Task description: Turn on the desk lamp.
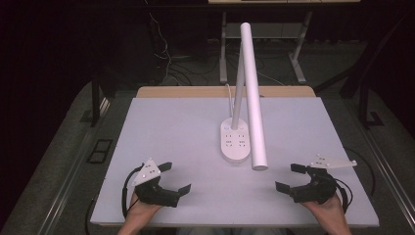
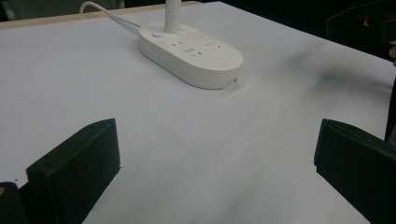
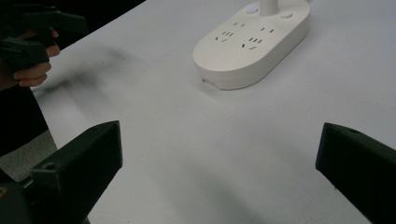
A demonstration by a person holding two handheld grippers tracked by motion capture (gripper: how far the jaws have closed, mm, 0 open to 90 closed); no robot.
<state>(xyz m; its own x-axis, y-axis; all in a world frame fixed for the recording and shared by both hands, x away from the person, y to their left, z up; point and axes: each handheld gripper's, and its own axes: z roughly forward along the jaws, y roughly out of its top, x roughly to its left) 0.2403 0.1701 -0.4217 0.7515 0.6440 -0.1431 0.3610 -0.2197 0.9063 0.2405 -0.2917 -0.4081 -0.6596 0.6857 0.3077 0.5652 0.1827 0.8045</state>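
Near edge, left: left gripper (image 1: 174,177), jaws spread wide, nothing held, above white table (image 1: 171,127).
Near edge, right: right gripper (image 1: 289,177), jaws wide, nothing held.
Centre, farther: desk lamp base (image 1: 234,142) with sockets, flat on table, between grippers.
Beyond: lamp tube (image 1: 254,93) angled over base.

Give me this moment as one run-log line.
left tongs: open, empty | right tongs: open, empty | desk lamp base: mid-table, untouched, between both | table: otherwise bare

My left gripper (image 2: 215,163) sits wide open over the white table (image 2: 93,84), lamp base (image 2: 194,53) up at 12 o'clock.
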